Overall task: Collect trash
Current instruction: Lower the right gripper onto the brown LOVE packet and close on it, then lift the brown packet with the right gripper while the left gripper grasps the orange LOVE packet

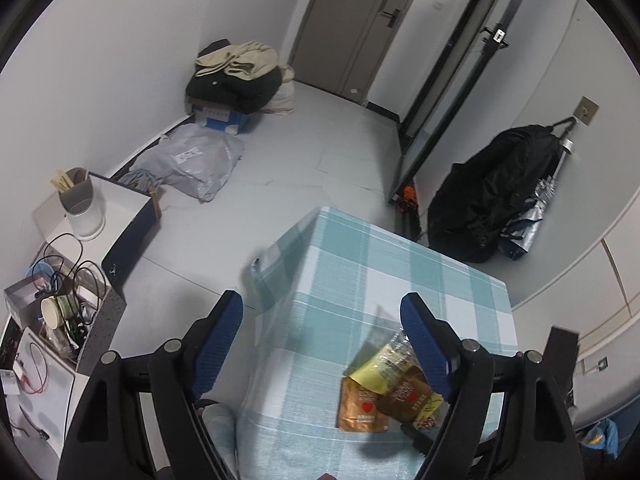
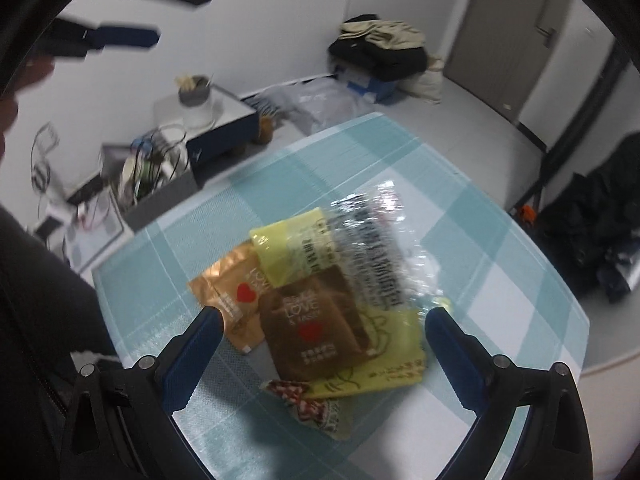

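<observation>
Wrappers [image 2: 320, 300] lie heaped mid-table [image 2: 520, 280], overlapping (clear film topmost). Right gripper [image 2: 322, 330], spread and empty, straddles them; left gripper [image 1: 322, 332], also spread, holds nothing. A pinch might snag only one.

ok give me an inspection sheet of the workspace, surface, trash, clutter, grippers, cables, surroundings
Surface: checked tablecloth over the table.
Job's things: brown packet, orange packet, yellow wrapper, clear wrapper, piled together.
Clutter: grey box of odds beside the table.
Grippers: left gripper open, empty; right gripper open above the pile.
Cables: black cable looped over the box.
Surroundings: clothes heap, door.
</observation>
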Demonstrator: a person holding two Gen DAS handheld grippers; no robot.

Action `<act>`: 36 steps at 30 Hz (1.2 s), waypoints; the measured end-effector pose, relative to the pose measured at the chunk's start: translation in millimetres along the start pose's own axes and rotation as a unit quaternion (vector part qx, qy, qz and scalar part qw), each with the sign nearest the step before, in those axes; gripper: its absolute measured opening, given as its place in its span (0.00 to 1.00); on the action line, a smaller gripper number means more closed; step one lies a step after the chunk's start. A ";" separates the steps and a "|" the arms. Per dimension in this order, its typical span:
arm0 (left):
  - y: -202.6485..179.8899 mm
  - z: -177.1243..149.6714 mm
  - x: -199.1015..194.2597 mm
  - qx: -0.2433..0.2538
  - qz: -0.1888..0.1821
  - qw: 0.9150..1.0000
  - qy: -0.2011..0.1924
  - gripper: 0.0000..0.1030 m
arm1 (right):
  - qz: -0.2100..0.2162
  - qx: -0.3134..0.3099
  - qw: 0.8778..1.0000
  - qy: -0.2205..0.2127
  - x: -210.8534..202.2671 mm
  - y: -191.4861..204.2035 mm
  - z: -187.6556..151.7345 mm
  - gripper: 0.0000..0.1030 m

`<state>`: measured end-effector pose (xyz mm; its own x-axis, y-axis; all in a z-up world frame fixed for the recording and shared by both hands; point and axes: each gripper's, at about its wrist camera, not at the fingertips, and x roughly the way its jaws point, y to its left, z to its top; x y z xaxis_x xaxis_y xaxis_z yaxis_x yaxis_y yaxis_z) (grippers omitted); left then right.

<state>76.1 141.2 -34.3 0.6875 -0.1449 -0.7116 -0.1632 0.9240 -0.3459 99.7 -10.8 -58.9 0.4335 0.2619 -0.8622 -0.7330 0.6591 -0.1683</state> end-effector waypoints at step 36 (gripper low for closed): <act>-12.1 -37.5 51.1 0.044 -0.009 0.987 0.151 0.76 | 0.051 0.145 0.988 0.031 6.8 -73.8 -9.0 0.50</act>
<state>86.7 109.3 -89.4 0.4446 -0.2487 -0.8605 -0.0813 0.9455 -0.3152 152.0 -64.0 -56.6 0.3255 0.2997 -0.8968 -0.5864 0.8080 0.0572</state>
